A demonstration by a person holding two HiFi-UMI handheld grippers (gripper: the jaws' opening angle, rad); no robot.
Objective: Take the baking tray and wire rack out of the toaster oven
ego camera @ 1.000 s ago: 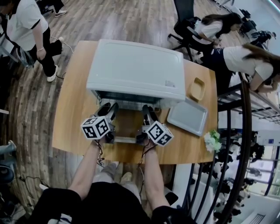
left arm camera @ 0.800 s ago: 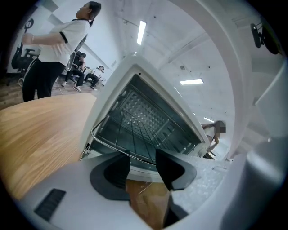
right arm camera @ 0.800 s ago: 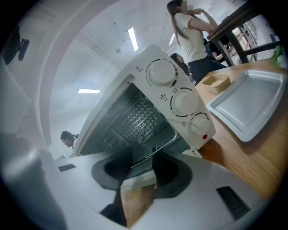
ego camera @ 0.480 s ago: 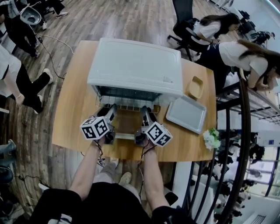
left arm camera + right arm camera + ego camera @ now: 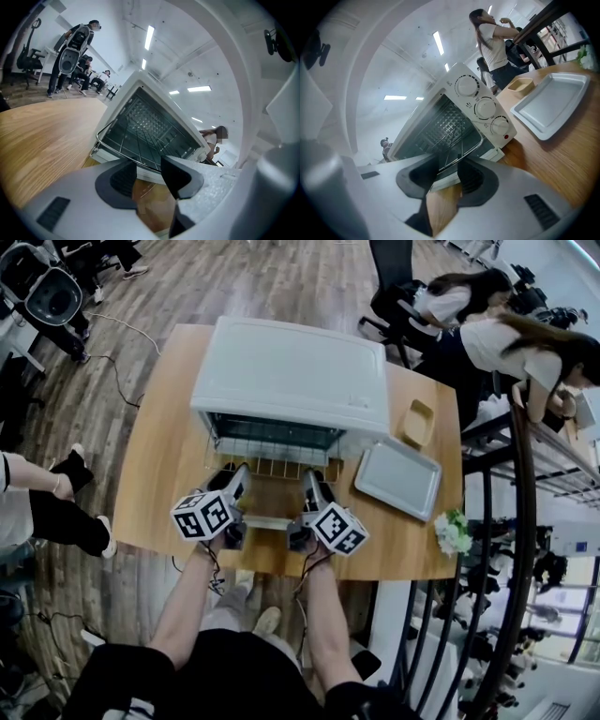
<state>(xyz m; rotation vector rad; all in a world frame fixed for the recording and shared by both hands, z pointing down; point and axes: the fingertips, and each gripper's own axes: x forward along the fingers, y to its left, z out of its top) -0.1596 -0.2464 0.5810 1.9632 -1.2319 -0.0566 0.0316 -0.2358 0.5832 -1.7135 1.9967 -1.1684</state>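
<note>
A white toaster oven (image 5: 295,371) stands on the wooden table (image 5: 159,456) with its door folded down. The wire rack (image 5: 272,468) sticks partway out of its mouth. My left gripper (image 5: 239,476) is shut on the rack's front wire near its left end, and its jaws have just been closing a little on it. My right gripper (image 5: 309,479) is shut on the same wire near its right end. In the left gripper view the rack (image 5: 117,147) runs in between the jaws of the left gripper (image 5: 147,171). The right gripper (image 5: 449,176) shows the same. The grey baking tray (image 5: 398,479) lies on the table right of the oven.
A small yellow dish (image 5: 419,423) sits behind the tray, and a bunch of white flowers (image 5: 455,535) is at the table's right edge. The oven door handle (image 5: 267,521) lies under my grippers. A dark railing (image 5: 520,521) runs along the right. People stand and sit around the table.
Both grippers have drawn back toward me, and the wire rack has slid further out of the oven with them. People in the background have moved.
</note>
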